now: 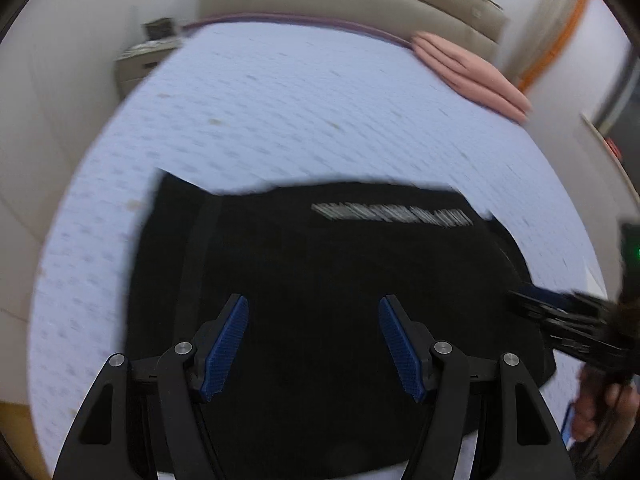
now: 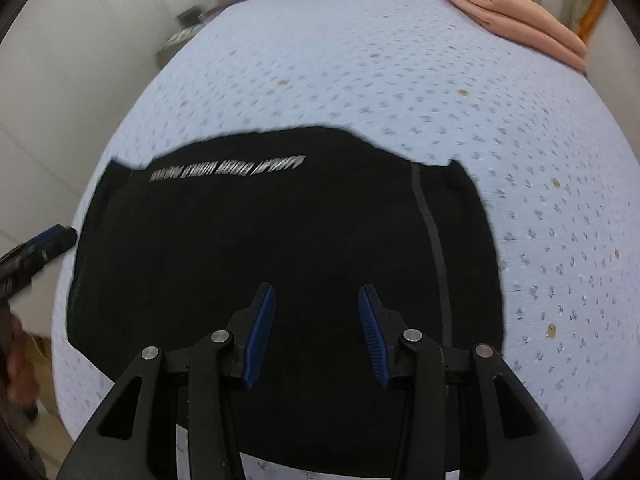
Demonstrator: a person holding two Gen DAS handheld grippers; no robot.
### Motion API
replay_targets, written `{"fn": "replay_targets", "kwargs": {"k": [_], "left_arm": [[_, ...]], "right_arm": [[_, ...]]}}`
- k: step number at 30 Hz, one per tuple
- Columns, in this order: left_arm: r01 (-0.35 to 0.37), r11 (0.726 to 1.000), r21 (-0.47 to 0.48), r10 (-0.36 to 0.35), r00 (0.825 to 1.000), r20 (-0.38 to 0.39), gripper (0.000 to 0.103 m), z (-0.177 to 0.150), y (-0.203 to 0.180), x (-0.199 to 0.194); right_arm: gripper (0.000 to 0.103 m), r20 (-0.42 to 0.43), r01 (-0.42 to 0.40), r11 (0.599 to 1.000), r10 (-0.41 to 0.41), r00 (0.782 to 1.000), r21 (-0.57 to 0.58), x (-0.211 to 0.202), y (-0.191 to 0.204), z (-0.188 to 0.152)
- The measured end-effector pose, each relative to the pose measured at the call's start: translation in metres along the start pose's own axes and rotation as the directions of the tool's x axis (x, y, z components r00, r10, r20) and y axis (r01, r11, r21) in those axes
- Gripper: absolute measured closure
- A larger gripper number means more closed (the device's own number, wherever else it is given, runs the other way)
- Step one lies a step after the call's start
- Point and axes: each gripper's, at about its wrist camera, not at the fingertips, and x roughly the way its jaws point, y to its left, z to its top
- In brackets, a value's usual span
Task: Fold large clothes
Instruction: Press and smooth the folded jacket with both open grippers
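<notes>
A black garment with a line of white lettering lies folded flat on the pale blue bed sheet. My left gripper hovers above it, open, with nothing between its blue pads. In the right wrist view the same garment fills the lower middle. My right gripper stands open over it, jaws narrower than the left's and holding nothing. Each gripper shows at the edge of the other's view: the right gripper at the garment's right side, the left gripper at its left side.
A folded pink cloth lies at the bed's far right corner, also the pink cloth in the right view. A beige headboard stands behind, a bedside cabinet at far left. A person's hand holds the right gripper.
</notes>
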Motion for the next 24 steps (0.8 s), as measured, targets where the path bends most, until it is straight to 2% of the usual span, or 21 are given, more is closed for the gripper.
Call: {"fn": "replay_targets", "kwargs": {"k": [2,3,4,6,8,12,15,16,17,18,20,22,24], "left_arm": [[0.014,1.000,-0.008,-0.014,0.998,-0.063,0.032,-0.014,-0.011,0.024],[-0.013,1.000,0.004,0.014,0.994,-0.108,0.032,-0.023,-0.013,0.043],[-0.044,0.999,0.026,0.047,0.992,-0.119,0.033,-0.030,-0.013,0.056],[-0.063,0.997,0.038,0.068,0.989,-0.129,0.032,-0.039,-0.013,0.072],[-0.072,0.997,0.036,0.076,0.990,-0.123,0.030,-0.041,-0.011,0.082],[-0.081,0.996,0.035,0.085,0.988,-0.129,0.030,-0.036,-0.010,0.081],[-0.046,0.998,0.032,0.049,0.990,-0.133,0.029,-0.028,-0.007,0.066],[-0.037,0.999,0.033,0.041,0.992,-0.123,0.029,-0.023,-0.007,0.060],[-0.037,0.999,0.037,0.041,0.994,-0.098,0.029,-0.016,-0.005,0.051],[-0.048,0.998,0.039,0.050,0.996,-0.067,0.029,-0.008,-0.004,0.043],[-0.075,0.997,0.030,0.076,0.997,-0.031,0.029,0.009,0.003,0.036],[-0.095,0.995,0.017,0.095,0.995,-0.014,0.029,0.024,0.013,0.040],[-0.131,0.991,-0.008,0.131,0.991,-0.031,0.029,0.038,0.028,0.056]], "right_arm": [[0.058,-0.020,0.000,1.000,0.000,1.000,-0.009,0.012,0.010,-0.009],[0.058,-0.028,0.024,0.999,-0.025,0.999,-0.025,0.020,0.013,-0.012],[0.058,-0.055,0.042,0.998,-0.045,0.998,-0.049,0.035,0.018,-0.017],[0.058,-0.098,0.041,0.998,-0.045,0.994,-0.044,0.059,0.017,-0.024],[0.058,-0.093,0.040,0.998,-0.044,0.995,-0.040,0.071,0.015,-0.027],[0.059,-0.097,0.052,0.998,-0.056,0.994,-0.045,0.072,0.018,-0.026],[0.056,-0.116,0.018,0.999,-0.023,0.993,-0.043,0.059,0.020,-0.020],[0.056,-0.105,0.001,0.999,-0.005,0.994,-0.042,0.052,0.020,-0.014],[0.051,-0.081,-0.007,0.999,0.003,0.997,-0.044,0.044,0.020,-0.009],[0.040,-0.053,-0.008,0.999,0.005,0.999,-0.048,0.036,0.020,-0.004],[0.032,0.012,-0.002,0.999,0.002,1.000,-0.046,0.024,0.021,0.014],[0.032,0.046,0.000,0.999,0.002,0.999,-0.050,0.025,0.021,0.033],[0.032,0.056,0.033,0.998,-0.030,0.998,-0.051,0.036,0.024,0.051]]}}
